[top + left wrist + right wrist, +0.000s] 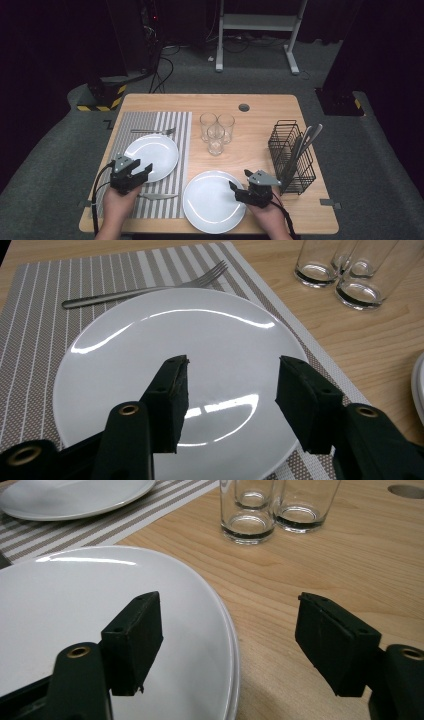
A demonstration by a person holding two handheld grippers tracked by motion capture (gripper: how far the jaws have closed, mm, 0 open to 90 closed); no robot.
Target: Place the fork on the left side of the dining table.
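Two round white plates lie on the light wooden table [280, 107]: one [152, 156] on the grey striped placemat [165, 125] at the left, the other, the near plate [212, 202], on bare wood by the near edge. Its rim looks doubled in the right gripper view, so it may be a small stack; I cannot tell for certain.

The right gripper [240, 187] hovers at that near plate's right edge, jaws spread wide with nothing pinched, one black pad over the white surface and the other out over the wood. To lift it well, I judge the rim should slide squarely between the pads before closing, low and level, keeping clear of the black wire cutlery basket [292, 157] just to the right.

The left gripper [230, 390] sits low over the near rim of the placemat plate, jaws also spread and empty, forearm coming in from the near edge. A steel fork [145, 290] lies beyond that plate, a steel knife [159, 196] near it, and three clear glasses [216, 131] stand mid-table.
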